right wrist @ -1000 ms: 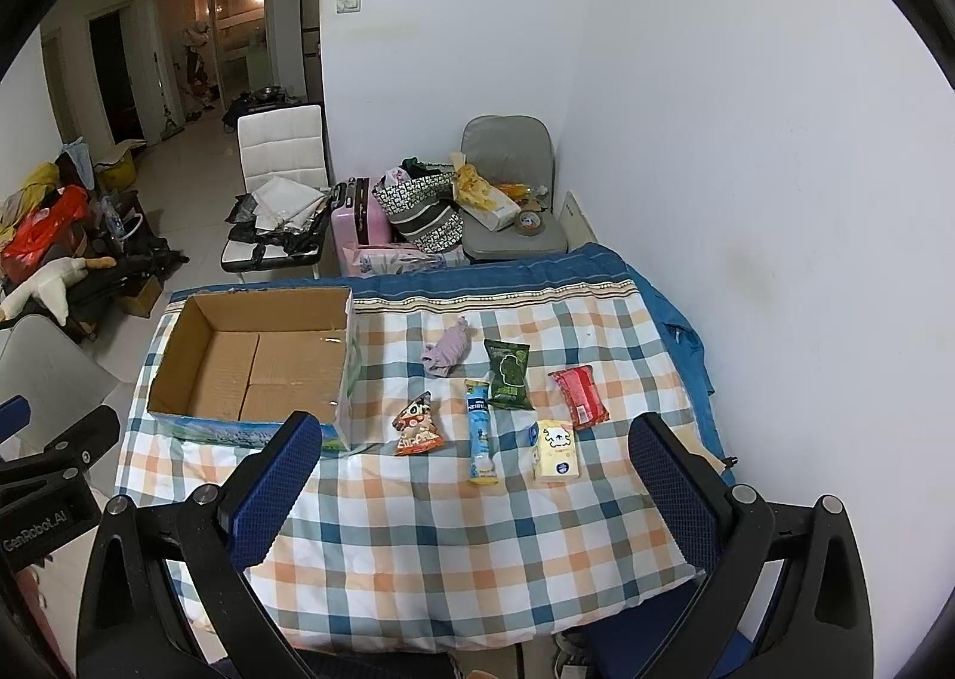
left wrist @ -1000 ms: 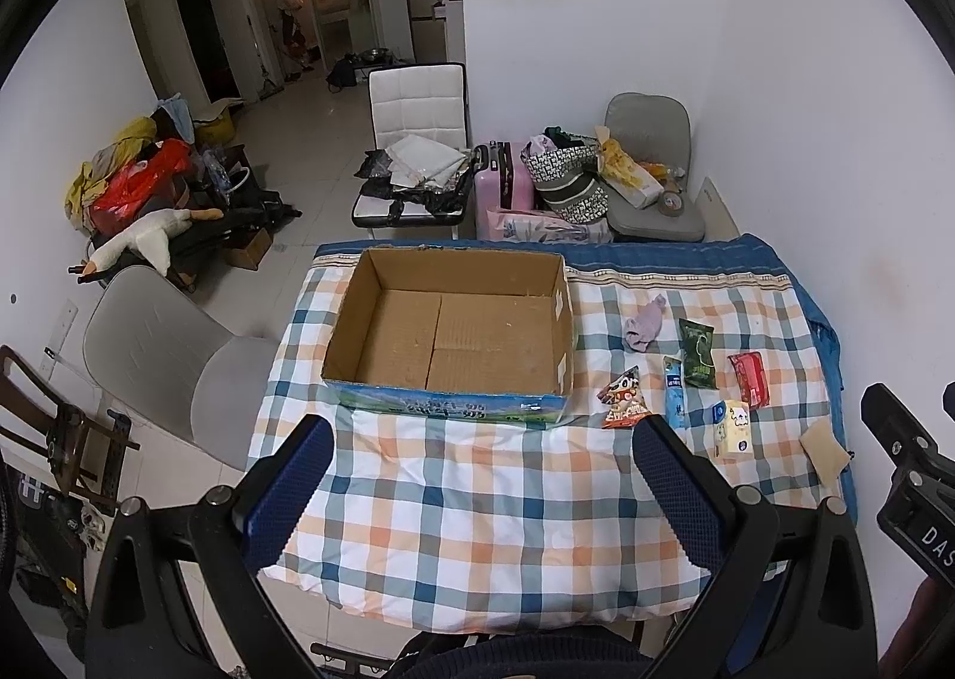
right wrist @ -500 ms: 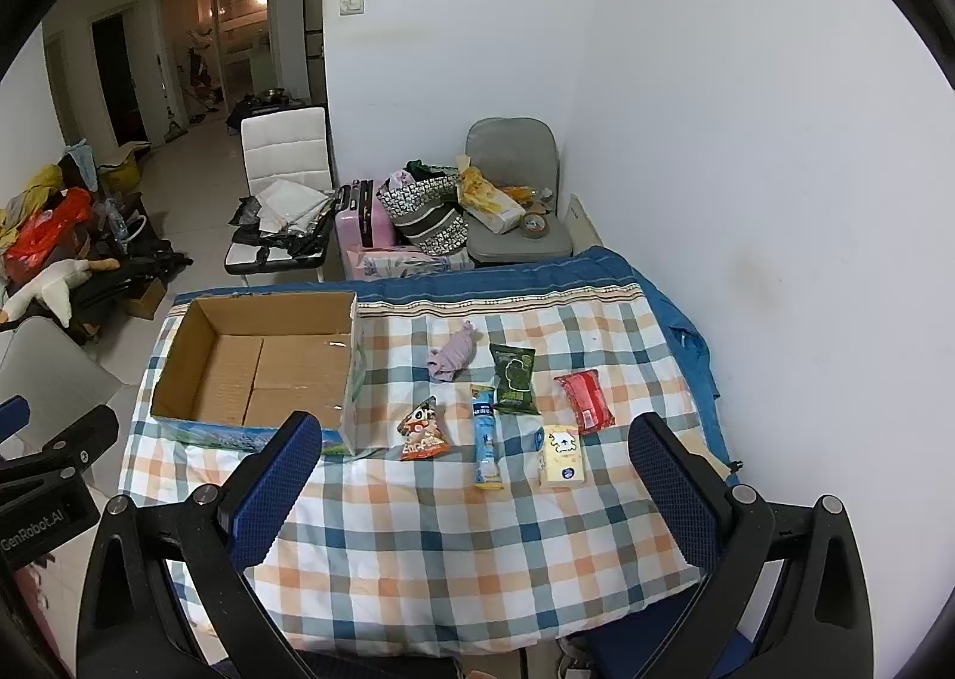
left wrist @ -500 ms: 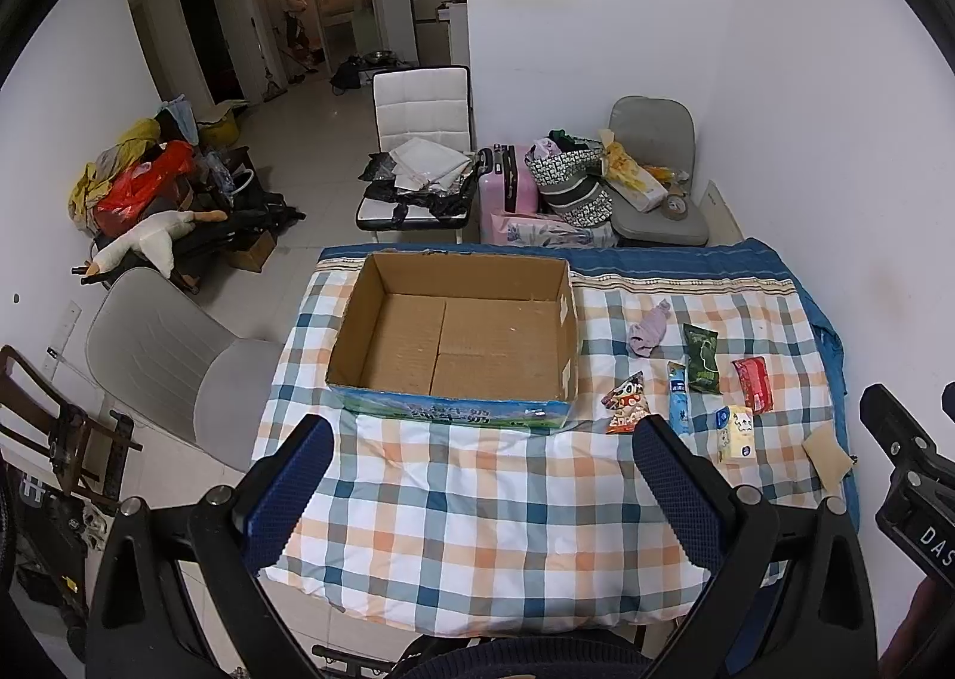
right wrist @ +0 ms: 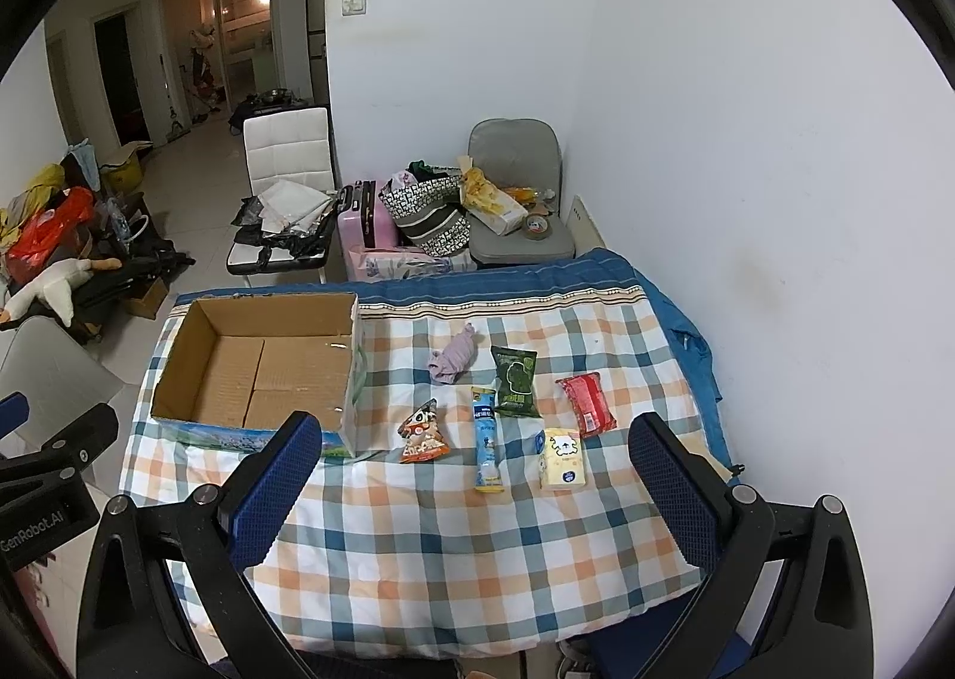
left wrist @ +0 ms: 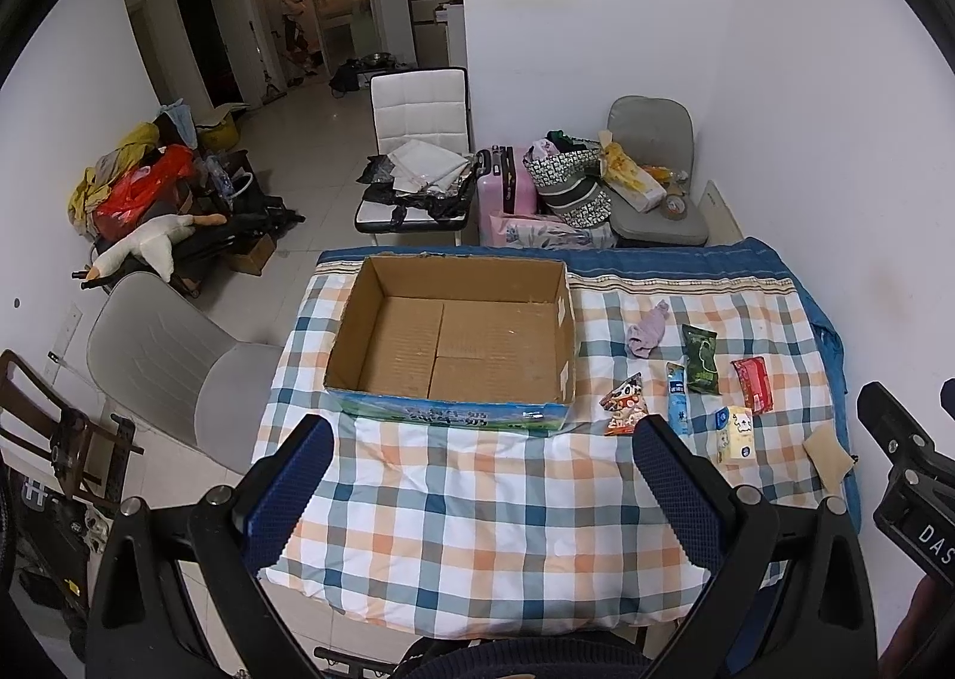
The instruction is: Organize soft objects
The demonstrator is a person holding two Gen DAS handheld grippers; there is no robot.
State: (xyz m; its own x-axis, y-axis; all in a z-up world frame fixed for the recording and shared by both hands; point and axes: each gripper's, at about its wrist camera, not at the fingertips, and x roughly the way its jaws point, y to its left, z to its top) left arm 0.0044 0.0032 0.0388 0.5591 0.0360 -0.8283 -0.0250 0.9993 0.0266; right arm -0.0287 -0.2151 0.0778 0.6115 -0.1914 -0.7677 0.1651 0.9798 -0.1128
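Both tongs hover spread wide and empty. The box (left wrist: pixel 453 345) sits ahead of the left tongs (left wrist: pixel 477 476); the packets (right wrist: pixel 513 380) lie ahead of the right tongs (right wrist: pixel 471 476), presumably laid out for boxing.

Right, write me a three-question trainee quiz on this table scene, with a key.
1. True or false: the cardboard box already holds a soft item.
2. Which item lies closest to the box's right wall? A. the red packet B. the orange snack bag C. the yellow tissue pack
3. Fill in: both the left claw and the right claw are ____, holding nothing.

Key: 1. False, the box is empty. 2. B. 3. open.
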